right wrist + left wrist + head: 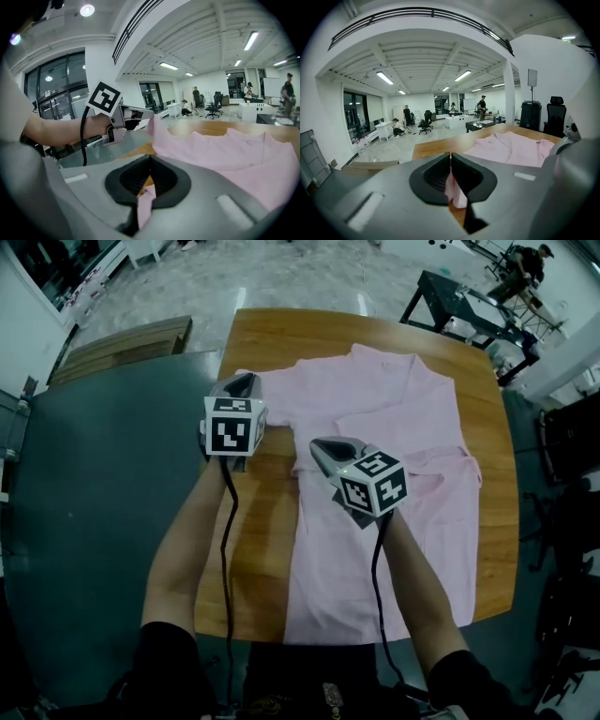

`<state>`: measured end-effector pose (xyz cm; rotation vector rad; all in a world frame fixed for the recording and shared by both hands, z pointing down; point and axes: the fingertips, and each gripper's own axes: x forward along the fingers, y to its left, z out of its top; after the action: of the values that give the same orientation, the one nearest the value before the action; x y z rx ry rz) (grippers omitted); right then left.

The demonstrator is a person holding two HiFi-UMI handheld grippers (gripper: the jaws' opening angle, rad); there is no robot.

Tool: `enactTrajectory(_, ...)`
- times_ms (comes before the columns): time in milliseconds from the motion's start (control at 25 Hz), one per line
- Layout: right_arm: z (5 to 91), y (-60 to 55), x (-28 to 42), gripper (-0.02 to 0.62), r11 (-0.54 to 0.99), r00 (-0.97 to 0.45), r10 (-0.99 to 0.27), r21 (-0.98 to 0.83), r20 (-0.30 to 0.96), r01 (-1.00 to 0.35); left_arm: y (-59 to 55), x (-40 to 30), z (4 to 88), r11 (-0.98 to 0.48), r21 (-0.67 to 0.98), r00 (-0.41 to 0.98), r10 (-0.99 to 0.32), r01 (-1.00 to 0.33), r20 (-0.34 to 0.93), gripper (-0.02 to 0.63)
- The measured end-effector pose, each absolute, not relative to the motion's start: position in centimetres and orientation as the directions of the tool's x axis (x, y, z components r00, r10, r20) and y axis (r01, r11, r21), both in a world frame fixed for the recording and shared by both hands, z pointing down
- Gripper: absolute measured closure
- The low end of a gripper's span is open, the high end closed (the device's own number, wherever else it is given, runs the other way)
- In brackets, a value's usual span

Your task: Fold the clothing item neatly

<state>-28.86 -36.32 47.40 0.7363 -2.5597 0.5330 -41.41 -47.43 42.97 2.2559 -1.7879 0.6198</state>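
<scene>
jaws of the right gripper (325, 454) were clamped tight on the pink shirt (403, 418) at its left edge, mid-body. left gripper (246, 383) (a bit further up) was pinched closed on the sleeve end, lifted off the wooden table (246, 554). looked like the side fold was in hand; next i'd guess both needed to carry that edge toward the middle, evenly.

A wooden tabletop (258, 549) is flanked on the left by a dark floor mat (103, 493). Stacked wooden boards (122, 345) are laid at the far left. A black table (450, 296) is set at the far right on a pale marbled floor (281, 273).
</scene>
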Motion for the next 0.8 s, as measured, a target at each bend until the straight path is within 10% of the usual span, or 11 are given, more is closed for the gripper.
enactTrajectory(800,47.0,-36.7,-6.7,0.592,0.676,-0.696,-0.534,-0.251,0.48,-0.692,-45.8,-11.8,46.6,-0.534,-0.208,0.371,-0.771,-0.819,0.518,0.588)
